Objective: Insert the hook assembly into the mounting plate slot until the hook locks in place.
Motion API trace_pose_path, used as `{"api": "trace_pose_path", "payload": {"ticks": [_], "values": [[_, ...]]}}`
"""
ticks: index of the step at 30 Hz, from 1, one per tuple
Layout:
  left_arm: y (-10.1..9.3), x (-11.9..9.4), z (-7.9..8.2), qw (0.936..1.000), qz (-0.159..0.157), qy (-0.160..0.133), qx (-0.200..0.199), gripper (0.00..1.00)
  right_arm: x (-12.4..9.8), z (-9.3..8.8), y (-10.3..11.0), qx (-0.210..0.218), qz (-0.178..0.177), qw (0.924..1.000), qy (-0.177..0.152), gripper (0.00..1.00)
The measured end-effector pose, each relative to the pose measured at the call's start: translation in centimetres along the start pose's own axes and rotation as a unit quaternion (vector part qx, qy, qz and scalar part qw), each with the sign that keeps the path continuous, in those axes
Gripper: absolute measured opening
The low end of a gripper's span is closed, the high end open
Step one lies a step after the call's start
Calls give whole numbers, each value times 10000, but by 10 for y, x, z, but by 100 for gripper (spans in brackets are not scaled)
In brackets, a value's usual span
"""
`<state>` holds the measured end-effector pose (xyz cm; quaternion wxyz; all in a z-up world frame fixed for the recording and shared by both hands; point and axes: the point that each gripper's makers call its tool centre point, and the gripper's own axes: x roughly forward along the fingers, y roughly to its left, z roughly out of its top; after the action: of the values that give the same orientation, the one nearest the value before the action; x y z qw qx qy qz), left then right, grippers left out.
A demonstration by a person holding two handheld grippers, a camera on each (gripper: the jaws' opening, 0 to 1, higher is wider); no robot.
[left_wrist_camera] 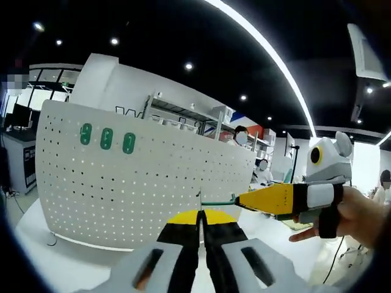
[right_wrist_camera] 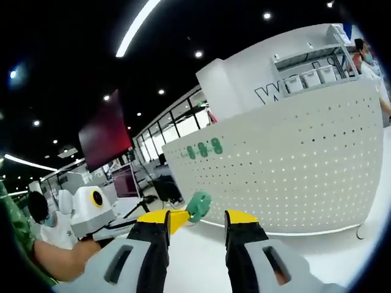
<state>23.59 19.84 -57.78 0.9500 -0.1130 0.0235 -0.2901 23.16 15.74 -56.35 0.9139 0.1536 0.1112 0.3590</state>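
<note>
Currently I am holding the hook assembly (right_wrist_camera: 198, 205) clamped in the left gripper (left_wrist_camera: 200, 221), low centre, seemingly short of the mounting plate (left_wrist_camera: 122, 177). The right gripper (right_wrist_camera: 203, 221) is standing open; insertion is pending.

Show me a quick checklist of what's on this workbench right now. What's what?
Surface: white table, bare around the board.
Job's things: white pegboard standing upright; three green hooks already fitted near its upper left; a loose green hook held in front of the board, not yet in it.
Clutter: nothing seen.
Grippers: left gripper, fingers shut, apparently on the loose green hook; right gripper, fingers open, their tips either side of that hook.
Cables: thin dark cable by the pegboard's foot.
Surroundings: dark ceiling with a long light strip, shelving and people behind the board.
</note>
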Motion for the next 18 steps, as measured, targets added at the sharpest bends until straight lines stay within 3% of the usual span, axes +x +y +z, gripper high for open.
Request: {"api": "trace_pose_path", "payload": {"ticks": [12, 18], "values": [[-4, -6, 5, 10000, -51, -82, 2, 1, 9, -5, 4, 242, 62, 9997, 82, 18], [-8, -8, 5, 9999, -70, -113, -22, 1, 10, -1, 8, 655, 175, 9977, -74, 15]]}}
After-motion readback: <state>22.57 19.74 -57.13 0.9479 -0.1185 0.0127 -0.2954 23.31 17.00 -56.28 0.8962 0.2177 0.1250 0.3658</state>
